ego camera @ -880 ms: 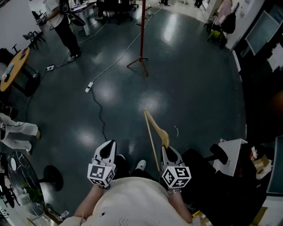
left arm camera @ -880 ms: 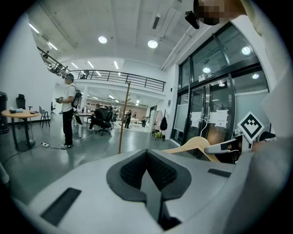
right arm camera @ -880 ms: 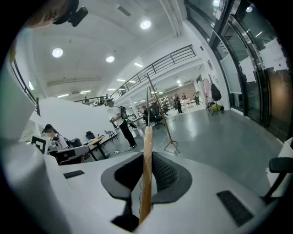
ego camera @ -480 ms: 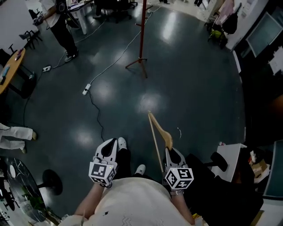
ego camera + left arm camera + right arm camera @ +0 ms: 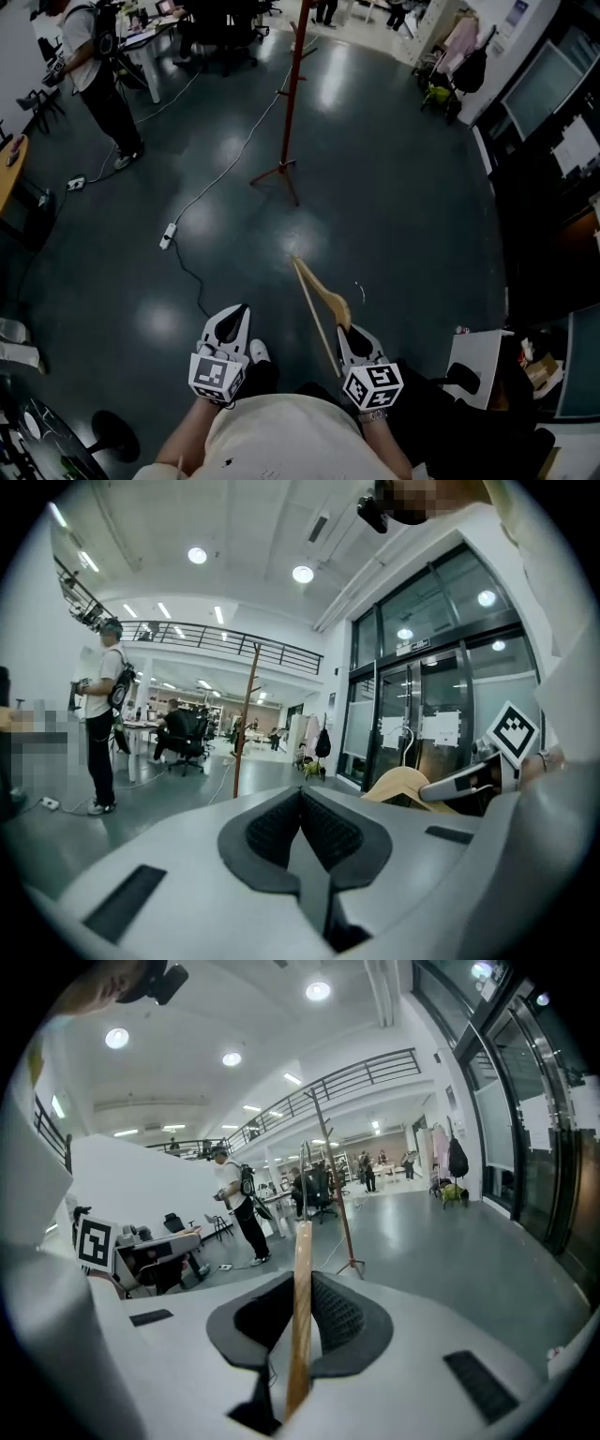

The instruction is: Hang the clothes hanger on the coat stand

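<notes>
A pale wooden clothes hanger [image 5: 319, 298] sticks forward from my right gripper [image 5: 349, 331], which is shut on it; in the right gripper view the hanger [image 5: 300, 1307] stands edge-on between the jaws. The red coat stand [image 5: 285, 103] rises from the dark floor some way ahead, slightly left of centre, and shows as a thin pole [image 5: 336, 1194] in the right gripper view and as the stand [image 5: 246, 719] in the left gripper view. My left gripper [image 5: 231, 323] is held at waist level, shut with nothing in it. The hanger [image 5: 401, 782] also appears at the right of the left gripper view.
A white cable with a power strip [image 5: 168, 234] runs across the floor left of the stand. A person [image 5: 97, 80] stands at the far left near desks. A white table [image 5: 473, 361] and dark chair sit at my right. Glass doors [image 5: 422, 714] line the right side.
I have moved forward and the view has tilted up: the coat stand now shows more of its pole and sits a little left. Both grippers keep their hold and pose.
</notes>
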`<state>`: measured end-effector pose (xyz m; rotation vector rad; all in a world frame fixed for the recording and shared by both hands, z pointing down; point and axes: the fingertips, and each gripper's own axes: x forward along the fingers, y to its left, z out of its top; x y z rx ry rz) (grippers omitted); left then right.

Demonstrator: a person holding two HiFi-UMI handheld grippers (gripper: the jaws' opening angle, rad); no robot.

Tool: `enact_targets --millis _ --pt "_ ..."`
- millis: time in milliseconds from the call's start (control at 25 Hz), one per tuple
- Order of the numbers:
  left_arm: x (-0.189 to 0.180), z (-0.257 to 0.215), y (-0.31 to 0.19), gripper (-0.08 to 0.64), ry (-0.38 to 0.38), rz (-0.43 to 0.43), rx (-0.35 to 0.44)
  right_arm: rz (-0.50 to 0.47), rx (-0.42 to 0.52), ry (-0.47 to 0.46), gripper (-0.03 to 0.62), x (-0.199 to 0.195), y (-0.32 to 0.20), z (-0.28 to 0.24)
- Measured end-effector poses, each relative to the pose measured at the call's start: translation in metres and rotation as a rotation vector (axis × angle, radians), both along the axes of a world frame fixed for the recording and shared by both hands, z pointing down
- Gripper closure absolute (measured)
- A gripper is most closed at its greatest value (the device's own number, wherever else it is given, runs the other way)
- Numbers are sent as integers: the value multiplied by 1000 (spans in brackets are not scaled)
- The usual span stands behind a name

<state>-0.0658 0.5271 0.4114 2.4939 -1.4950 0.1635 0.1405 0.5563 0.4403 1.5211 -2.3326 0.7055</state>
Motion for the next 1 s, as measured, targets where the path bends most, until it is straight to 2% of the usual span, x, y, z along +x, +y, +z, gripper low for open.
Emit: enact_targets --millis 160,480,720,1000 --pt "-32 -6 -52 548 -32 24 36 -7 18 -1 523 -32 -50 -5" --pt "-67 -5 -116 548 -9 -59 6 -8 -9 -7 523 -54 -118 -3" --pt "-63 -7 -175 548 -38 -69 15 -41 -17 -28 523 -50 -189 6" --pt "-51 -15 -278 548 -28 -202 13 -113 -4 -44 523 -28 -311 2"
